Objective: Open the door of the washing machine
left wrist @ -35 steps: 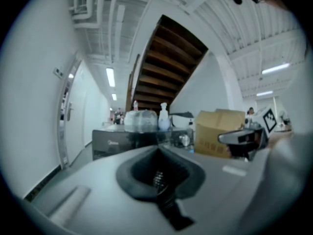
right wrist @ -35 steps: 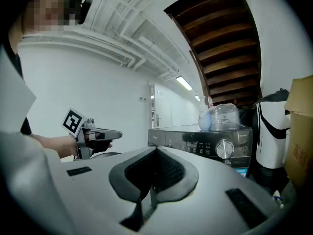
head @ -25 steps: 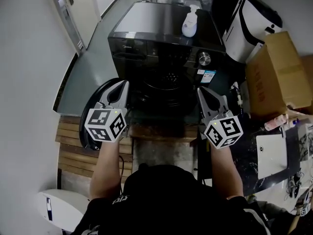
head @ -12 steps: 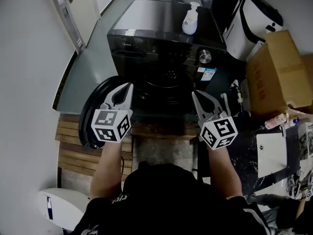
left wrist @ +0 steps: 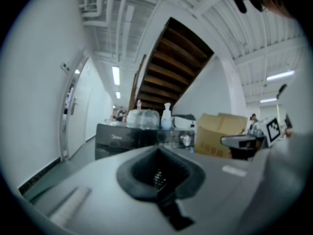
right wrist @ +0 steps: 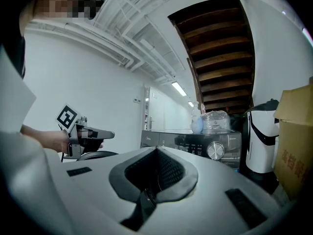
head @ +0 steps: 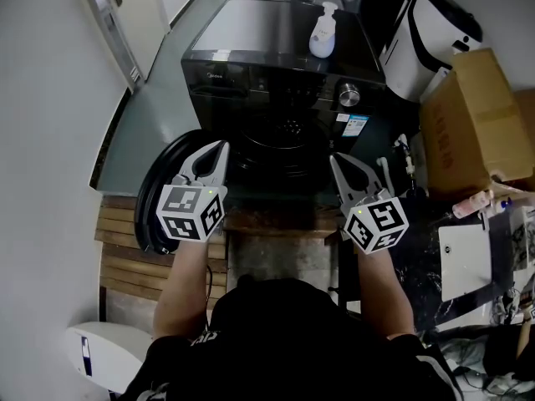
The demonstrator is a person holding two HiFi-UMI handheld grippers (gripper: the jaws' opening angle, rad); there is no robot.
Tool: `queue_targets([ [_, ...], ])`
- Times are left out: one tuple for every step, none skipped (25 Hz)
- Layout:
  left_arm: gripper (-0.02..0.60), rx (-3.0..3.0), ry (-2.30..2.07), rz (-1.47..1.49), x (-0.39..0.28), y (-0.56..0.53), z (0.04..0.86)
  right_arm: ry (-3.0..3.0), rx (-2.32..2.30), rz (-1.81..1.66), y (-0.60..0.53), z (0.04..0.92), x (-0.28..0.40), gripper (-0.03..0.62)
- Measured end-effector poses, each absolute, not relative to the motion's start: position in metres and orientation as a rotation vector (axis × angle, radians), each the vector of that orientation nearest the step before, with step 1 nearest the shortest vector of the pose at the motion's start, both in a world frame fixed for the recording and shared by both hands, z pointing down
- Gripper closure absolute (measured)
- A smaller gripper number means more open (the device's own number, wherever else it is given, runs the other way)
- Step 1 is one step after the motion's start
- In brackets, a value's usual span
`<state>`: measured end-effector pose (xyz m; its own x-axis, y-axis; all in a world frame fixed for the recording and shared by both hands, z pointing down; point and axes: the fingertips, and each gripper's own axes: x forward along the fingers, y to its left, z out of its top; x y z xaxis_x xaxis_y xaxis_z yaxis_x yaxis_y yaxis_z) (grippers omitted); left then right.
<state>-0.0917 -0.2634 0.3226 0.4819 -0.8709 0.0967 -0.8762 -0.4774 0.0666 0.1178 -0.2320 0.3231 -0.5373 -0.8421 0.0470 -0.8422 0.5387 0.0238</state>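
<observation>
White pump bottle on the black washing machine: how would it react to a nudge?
Tall and narrow, the white pump bottle probably tips easily. It looks plastic, likely light. The glossy top of the black washing machine may let it slide.

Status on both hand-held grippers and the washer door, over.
Left hand-held gripper shut, empty; right hand-held gripper same. Washing machine door swung open leftward. Nothing blocking it.

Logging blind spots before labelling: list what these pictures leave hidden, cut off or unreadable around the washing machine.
- Drum inside: head view, too dark to tell its contents; in both gripper views each gripper's own closed jaws block it.
- Door: head view, partly behind the left gripper.
- Panel print: right gripper view, too small to read.
- Bottle label: every view, too small.
</observation>
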Motion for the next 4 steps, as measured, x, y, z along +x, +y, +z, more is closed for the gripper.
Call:
queue_targets([
  [0.575, 2.612, -1.544, 0.077, -0.0914, -0.2633, 0.3229, -2.709, 1.486, 0.003, -0.2322, 0.323, 0.1185, 0.605],
  [0.575, 2.613, -1.542, 0.079, -0.0912, -0.2632, 0.3234, -2.709, 1.487, 0.004, -0.2324, 0.3229, 0.119, 0.605],
  [0.575, 2.613, -1.541, 0.081, -0.091, -0.2631, 0.3239, -2.71, 1.488, 0.005, -0.2326, 0.3229, 0.1193, 0.605],
  [0.575, 2.614, -1.539, 0.083, -0.0909, -0.2629, 0.3243, -2.71, 1.489, 0.006, -0.2327, 0.3229, 0.1195, 0.605],
])
